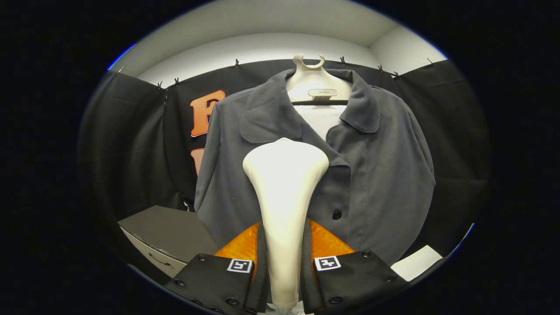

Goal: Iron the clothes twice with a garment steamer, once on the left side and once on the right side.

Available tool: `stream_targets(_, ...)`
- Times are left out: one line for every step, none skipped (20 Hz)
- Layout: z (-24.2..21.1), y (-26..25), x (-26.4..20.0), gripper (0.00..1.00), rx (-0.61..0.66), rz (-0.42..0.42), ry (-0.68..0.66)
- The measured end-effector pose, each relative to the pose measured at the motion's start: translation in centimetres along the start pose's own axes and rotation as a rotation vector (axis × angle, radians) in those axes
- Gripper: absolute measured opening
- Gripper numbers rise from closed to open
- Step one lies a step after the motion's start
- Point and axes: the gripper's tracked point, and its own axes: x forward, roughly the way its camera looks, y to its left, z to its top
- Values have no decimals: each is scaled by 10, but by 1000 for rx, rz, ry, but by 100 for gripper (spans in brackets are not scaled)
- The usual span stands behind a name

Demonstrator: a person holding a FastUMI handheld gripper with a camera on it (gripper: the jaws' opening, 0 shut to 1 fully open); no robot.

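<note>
tongs (pixel 284 262) clenched on white steamer (pixel 284 183) | steamer head against grey shirt (pixel 372 175) beyond, hanging

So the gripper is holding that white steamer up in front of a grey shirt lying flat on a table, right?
Not quite. The gripper does hold the white steamer before the grey shirt, but the gripper view shows the shirt hanging on a white hanger, not lying flat.
</note>
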Motion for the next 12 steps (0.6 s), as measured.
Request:
stream_targets(-7, -1, 1, 38, -1, 1, 11)
stream_targets(-12, -3, 1, 38, 2, 3, 21)
stream_targets(-15, -4, 0, 38, 6, 5, 25)
stream_targets(-19, -3, 1, 38, 6, 8, 30)
stream_targets(-23, -5, 1, 38, 5, 9, 33)
stream_targets(-28, -6, 1, 38, 2, 10, 37)
stream_targets(-33, -8, 0, 38, 2, 10, 44)
stream_targets(-39, -8, 0, 38, 4, 10, 52)
stream_targets(-45, -9, -1, 38, 6, 10, 61)
stream_targets(-51, -10, -1, 38, 9, 9, 71)
stream_targets(-58, -10, -3, 38, 13, 9, 82)
stream_targets(-65, -12, -4, 38, 17, 10, 92)
